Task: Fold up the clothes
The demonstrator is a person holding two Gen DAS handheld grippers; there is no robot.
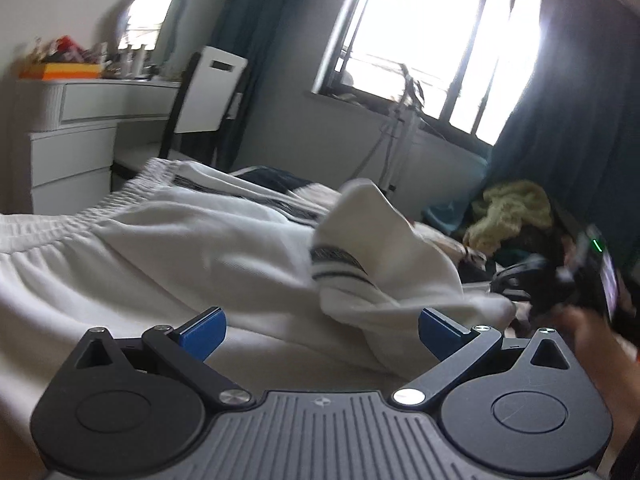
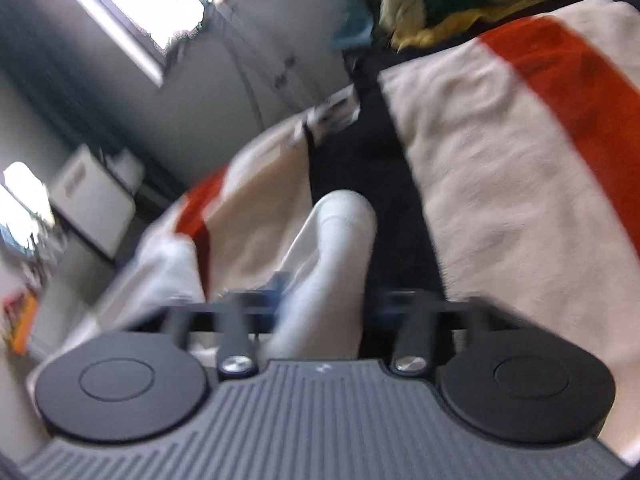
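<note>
While my left gripper stood wide open and empty above the white trousers on the bed, my right gripper was clamped on a fold of that white cloth, lifted clear.

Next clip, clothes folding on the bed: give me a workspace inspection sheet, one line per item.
Surface: bed, striped blanket over it.
Job's things: white garment with elastic waistband, spread and rumpled; one fold raised.
Clutter: heap of clothes at the far end.
Grippers: left gripper open, empty; right gripper closed on the white fold.
Cables: nothing seen for certain.
Surroundings: window, dresser, chair, dark curtains.
</note>
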